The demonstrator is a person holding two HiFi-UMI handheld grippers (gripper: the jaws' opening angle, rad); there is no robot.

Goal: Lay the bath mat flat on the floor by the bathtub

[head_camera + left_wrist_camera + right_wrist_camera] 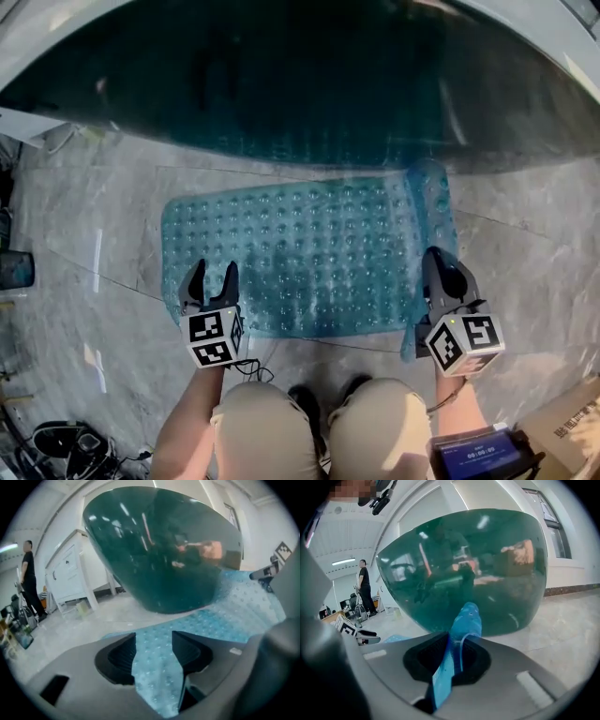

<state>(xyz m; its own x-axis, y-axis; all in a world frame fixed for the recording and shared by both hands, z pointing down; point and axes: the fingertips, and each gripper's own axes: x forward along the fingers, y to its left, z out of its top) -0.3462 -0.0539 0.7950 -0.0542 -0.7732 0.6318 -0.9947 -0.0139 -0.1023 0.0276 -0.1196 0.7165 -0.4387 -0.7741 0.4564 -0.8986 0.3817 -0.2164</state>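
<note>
A translucent blue bath mat (pixel 309 253) with bubble texture lies on the grey tile floor in front of the dark green bathtub (pixel 281 84). Its left part lies flat; its right edge (pixel 433 202) is folded up into a ridge. My left gripper (pixel 213 272) stands open over the mat's near left corner, and the mat (pixel 157 677) shows below the gap between its pads without touching them. My right gripper (pixel 437 262) is shut on the mat's right edge; in the right gripper view the blue fold (pixel 461 630) runs pinched between the jaws toward the tub (pixel 464 569).
A white cabinet (pixel 70 569) and a standing person (pixel 28 573) are off to the tub's left. A cardboard box (pixel 574 422) sits at the near right, cables and gear (pixel 56 445) at the near left. My knees (pixel 309 431) are just behind the mat.
</note>
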